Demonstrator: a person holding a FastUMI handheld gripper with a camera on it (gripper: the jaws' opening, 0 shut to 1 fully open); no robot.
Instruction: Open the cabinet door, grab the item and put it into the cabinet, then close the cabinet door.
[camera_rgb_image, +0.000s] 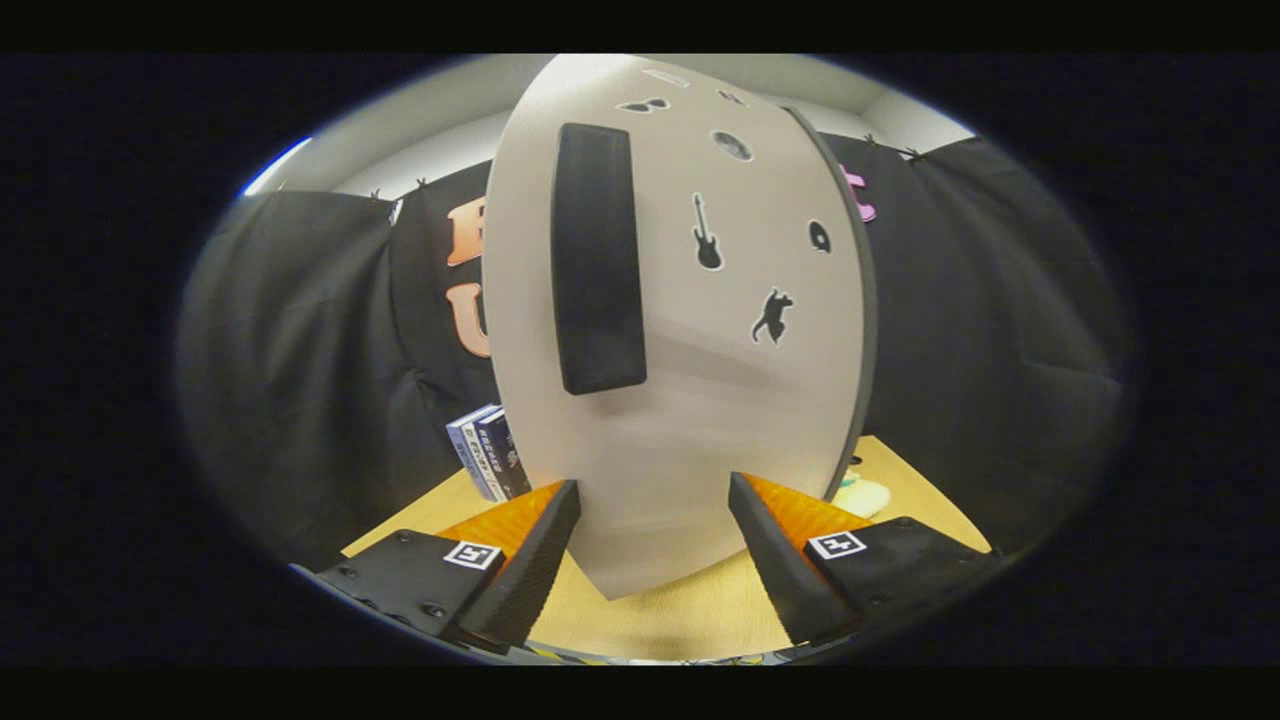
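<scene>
Gripper (654, 500) first: we hold it with its 2 fingers spread wide and nothing between them but air, the lower part of the cabinet door (680, 330) standing just ahead of and between the tips. Neither finger touches the door as far as we can tell.

Going left to right: at the left edge of the wooden tabletop (690, 610), tucked beside the door, we see 2 boxes (487, 452) standing upright together; we judge they may be the item to stow, though we cannot be sure. Next comes the door's dark vertical handle (597, 258), set near the door's left side and above the fingers, where a grip from the front would reach it. Further right the pale door panel carries small dark stickers, a guitar (707, 232) and a cat (772, 316) among them. Past the door's right edge, a soft pale green thing (862, 494) lies on the table, mostly hidden; it too could be the item.

We cannot see into the cabinet, so its contents are unknown. We judge the opening step is in hand, with the wide spread suited to closing on the handle.
</scene>
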